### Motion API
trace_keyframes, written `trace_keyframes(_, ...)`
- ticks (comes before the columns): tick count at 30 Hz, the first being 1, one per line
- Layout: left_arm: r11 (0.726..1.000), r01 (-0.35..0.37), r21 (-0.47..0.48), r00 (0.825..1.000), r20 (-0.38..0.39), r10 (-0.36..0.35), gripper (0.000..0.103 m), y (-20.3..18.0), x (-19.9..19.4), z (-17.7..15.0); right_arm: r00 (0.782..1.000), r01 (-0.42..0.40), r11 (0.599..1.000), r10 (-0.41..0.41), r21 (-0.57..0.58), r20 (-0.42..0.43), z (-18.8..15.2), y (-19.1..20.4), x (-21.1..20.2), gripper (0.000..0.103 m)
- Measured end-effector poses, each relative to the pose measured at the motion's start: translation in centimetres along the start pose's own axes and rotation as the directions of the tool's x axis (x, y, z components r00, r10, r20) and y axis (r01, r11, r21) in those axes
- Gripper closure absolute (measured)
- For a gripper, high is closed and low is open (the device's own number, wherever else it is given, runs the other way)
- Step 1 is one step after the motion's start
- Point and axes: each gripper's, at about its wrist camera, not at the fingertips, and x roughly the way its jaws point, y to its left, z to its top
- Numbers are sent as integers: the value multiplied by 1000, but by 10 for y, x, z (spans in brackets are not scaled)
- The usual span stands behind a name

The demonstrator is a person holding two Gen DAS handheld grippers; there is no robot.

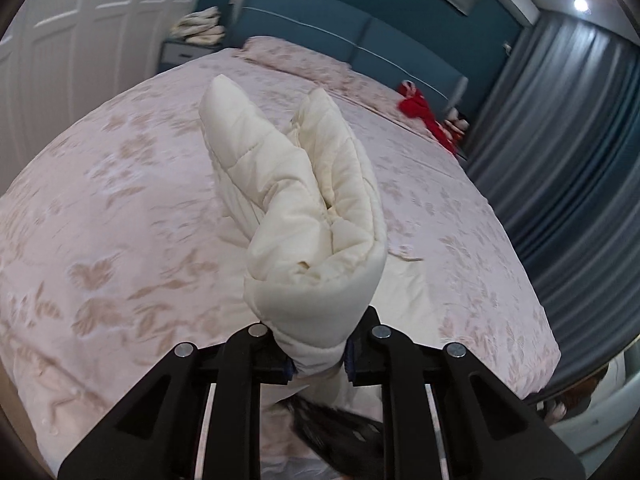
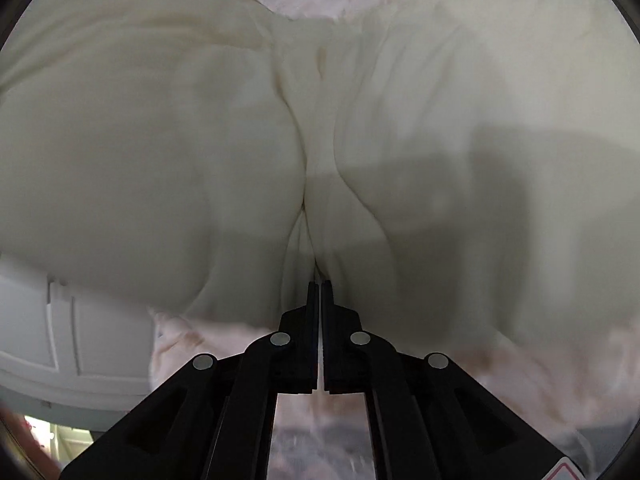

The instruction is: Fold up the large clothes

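Observation:
A cream quilted jacket (image 1: pixel 288 184) hangs in a thick rolled bundle above the pink bed (image 1: pixel 120 208) in the left wrist view. My left gripper (image 1: pixel 318 344) is shut on its lower end, the pads pressing in from both sides. A dark fur trim (image 1: pixel 332 428) shows below the jaws. The right wrist view is almost filled by the same cream jacket (image 2: pixel 160 140). Its creases run together at the tips of my right gripper (image 2: pixel 320 286), which is shut on a thin pinch of the fabric. The rest of the jacket is hidden.
The bed's leaf-patterned cover (image 2: pixel 192 340) spreads wide around the jacket. A red garment (image 1: pixel 424 116) lies near the blue headboard (image 1: pixel 320 28). Grey curtains (image 1: pixel 560 160) hang on the right. White wardrobe doors (image 1: pixel 80 40) and a nightstand with folded pale clothes (image 1: pixel 198 26) stand on the left.

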Motion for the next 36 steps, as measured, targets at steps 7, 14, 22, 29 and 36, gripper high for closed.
trace_keyframes(7,996,52,73,995,-84,-46,87,-63,43,-8,963,258,964,-251,-69,92,-30,-46,-99,103)
trace_keyframes(14,985,75,155,972,-232,-38,87,-116,103,-46,919,373,928,-370,9,134,-39,-95,-149,103)
trace_keyframes(22,968,43,247,940,-337,44,85,-139,148,-104,911,366,929,-371,61,180,-22,-115,-183,94)
trace_keyframes(29,958,51,282,955,-295,36,51,-140,123,-95,922,262,965,-256,19,290,35,-83,-215,69)
trace_keyframes(36,963,6,268,985,-166,40,10,-104,44,-85,934,192,979,-162,-64,318,92,-35,-211,38)
